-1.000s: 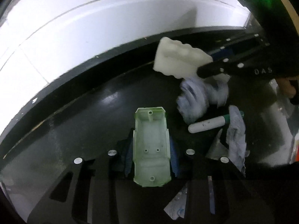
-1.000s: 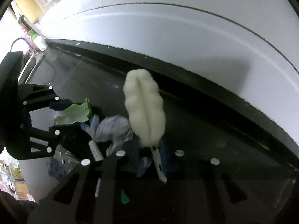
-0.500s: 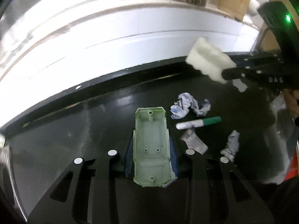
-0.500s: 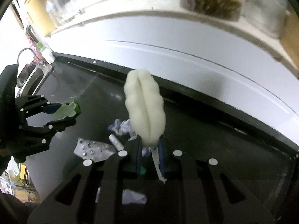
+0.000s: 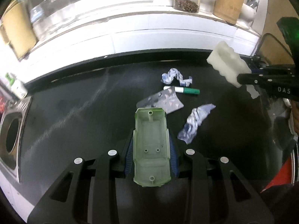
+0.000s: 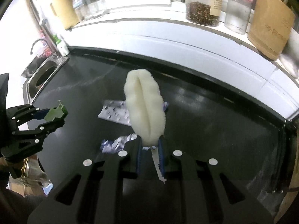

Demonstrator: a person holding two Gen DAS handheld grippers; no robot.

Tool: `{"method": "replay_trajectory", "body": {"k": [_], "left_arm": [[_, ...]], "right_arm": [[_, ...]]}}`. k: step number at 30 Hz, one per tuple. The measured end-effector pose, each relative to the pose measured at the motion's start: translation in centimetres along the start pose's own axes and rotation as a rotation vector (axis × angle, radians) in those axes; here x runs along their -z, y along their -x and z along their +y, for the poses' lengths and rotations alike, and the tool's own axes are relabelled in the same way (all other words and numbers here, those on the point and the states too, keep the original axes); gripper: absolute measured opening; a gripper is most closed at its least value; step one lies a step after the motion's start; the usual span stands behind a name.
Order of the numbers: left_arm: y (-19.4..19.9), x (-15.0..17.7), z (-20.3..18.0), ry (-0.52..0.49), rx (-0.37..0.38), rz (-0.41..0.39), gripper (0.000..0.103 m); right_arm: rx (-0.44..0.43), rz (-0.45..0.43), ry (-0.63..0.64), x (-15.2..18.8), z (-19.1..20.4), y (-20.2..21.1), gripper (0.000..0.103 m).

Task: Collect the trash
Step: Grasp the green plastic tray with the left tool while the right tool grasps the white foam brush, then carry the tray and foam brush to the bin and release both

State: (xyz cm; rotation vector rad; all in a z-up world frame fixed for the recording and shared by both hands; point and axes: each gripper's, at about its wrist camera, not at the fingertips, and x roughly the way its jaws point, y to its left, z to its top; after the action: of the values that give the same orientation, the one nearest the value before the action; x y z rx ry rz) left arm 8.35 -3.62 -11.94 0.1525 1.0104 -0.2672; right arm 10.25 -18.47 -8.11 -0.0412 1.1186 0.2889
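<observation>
Looking across the black surface (image 5: pixel 78 123), you have both tools raised and loaded: your right tool (image 6: pixel 149 147) is clamped on the white foam block (image 6: pixel 144 110), your left tool (image 5: pixel 151 149) on the pale green plastic shell (image 5: pixel 151 149). The loose trash lies ahead and right of the left tool: blister pack (image 5: pixel 164 100), crumpled wrapper (image 5: pixel 194 123), second wrapper (image 5: pixel 174 76), then the marker (image 5: pixel 182 90), lying crosswise.

Left tool (image 5: pixel 151 145) and right tool (image 6: pixel 149 149) both clamped, raised.
</observation>
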Motion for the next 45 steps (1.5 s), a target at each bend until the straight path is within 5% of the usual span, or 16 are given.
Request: {"method": "replay_trajectory", "body": {"k": [10, 19, 27, 36, 45], "left_arm": [[3.5, 3.1, 1.8, 0.058, -0.053, -0.015, 0.032], [7.5, 6.9, 7.5, 0.186, -0.134, -0.043, 0.032], [13.1, 15.1, 16.4, 0.43, -0.309, -0.056, 0.032], [20.0, 30.2, 26.2, 0.736, -0.56, -0.001, 0.032], [21.0, 42.2, 33.1, 0.983, -0.598, 0.014, 0.032]], "right_arm": [[-0.028, -0.014, 0.055, 0.7, 4.2, 1.8, 0.016], [-0.123, -0.01, 0.202, -1.5, 13.6, 0.9, 0.016], [-0.321, 0.016, 0.452, -2.5, 30.7, -1.1, 0.016], [-0.563, 0.118, 0.716, 0.8, 51.9, -3.3, 0.016], [-0.638, 0.292, 0.79, 6.2, 65.6, -8.7, 0.016]]}}
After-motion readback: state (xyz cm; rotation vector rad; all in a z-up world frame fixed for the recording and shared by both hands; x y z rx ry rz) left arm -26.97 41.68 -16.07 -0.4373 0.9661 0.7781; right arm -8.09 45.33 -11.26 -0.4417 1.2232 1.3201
